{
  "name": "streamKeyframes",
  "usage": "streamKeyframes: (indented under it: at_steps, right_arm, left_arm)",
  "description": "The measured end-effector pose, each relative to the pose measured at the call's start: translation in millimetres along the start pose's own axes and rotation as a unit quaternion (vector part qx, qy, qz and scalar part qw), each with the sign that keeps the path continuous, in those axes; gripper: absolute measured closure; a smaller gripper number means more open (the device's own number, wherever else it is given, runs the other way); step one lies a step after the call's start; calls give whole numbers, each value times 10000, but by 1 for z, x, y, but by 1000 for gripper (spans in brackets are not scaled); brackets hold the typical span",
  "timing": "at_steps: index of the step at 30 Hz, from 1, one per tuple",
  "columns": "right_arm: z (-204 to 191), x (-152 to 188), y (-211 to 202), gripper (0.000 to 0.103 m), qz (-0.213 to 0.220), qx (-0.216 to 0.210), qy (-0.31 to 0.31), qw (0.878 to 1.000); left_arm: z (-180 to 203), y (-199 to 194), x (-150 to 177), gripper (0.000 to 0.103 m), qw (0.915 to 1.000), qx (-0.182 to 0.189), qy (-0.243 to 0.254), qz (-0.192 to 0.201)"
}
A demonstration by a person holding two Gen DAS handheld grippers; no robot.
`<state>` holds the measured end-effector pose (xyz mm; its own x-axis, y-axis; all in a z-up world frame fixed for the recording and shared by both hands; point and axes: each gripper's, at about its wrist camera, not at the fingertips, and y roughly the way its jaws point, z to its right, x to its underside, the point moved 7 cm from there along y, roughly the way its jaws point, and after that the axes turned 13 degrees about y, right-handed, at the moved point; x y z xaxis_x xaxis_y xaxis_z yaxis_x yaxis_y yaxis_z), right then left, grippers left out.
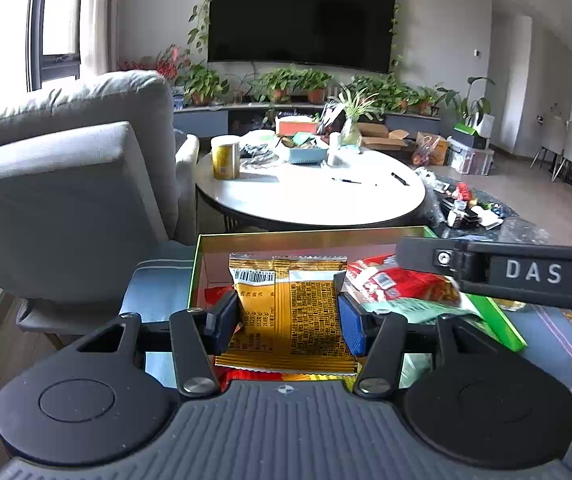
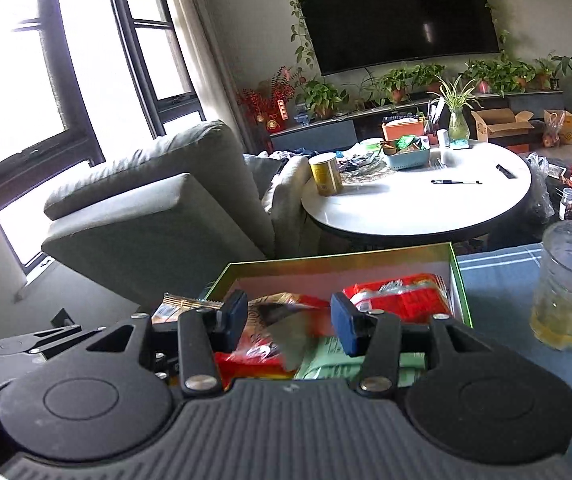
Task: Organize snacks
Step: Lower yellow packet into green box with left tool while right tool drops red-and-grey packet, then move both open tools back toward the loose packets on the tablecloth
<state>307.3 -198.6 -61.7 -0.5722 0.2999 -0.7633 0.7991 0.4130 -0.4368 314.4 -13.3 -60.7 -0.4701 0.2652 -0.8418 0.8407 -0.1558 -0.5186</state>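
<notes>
The left claw is closed on a gold snack packet, with one blue pad touching each side edge, so the packet stands upright with its printed back toward the camera. I think it is held this way, above the near part of the green-rimmed box, so that it can be lowered in among the other snacks. The box stands on a bench with a blue cloth, and it already contains a red packet and a pale green packet. On the gold packet a barcode and small dark text are visible, but the characters are too small to read. The right claw hovers low over the same box with its jaws well apart; blurred wrappers lie between and below the pads, and I cannot tell if it touches them. In the left view the body of the right tool shows the letters "DAS". A glass mug with some yellowish drink stands on the cloth just beside the box, probably put aside to leave room for sorting.
</notes>
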Motion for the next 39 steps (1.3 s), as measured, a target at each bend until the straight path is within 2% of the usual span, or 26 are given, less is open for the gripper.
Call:
streamKeyframes:
  at_steps: [11, 14, 29, 39]
  right_arm:
    - [27, -10, -3, 24, 35, 248, 253, 9994]
    - [27, -12, -11, 24, 63, 265, 273, 9993]
    - [35, -28, -65, 23, 390, 228, 512, 9977]
    - [45, 1, -98, 23, 184, 300, 429, 9985]
  left_arm:
    - [-2, 18, 5, 53, 9998, 109, -72, -152]
    - [-3, 15, 3, 40, 9999, -5, -42, -95]
    - [-14, -45, 19, 35, 9996, -191, -184, 107]
    - [20, -91, 54, 33, 9996, 264, 58, -5]
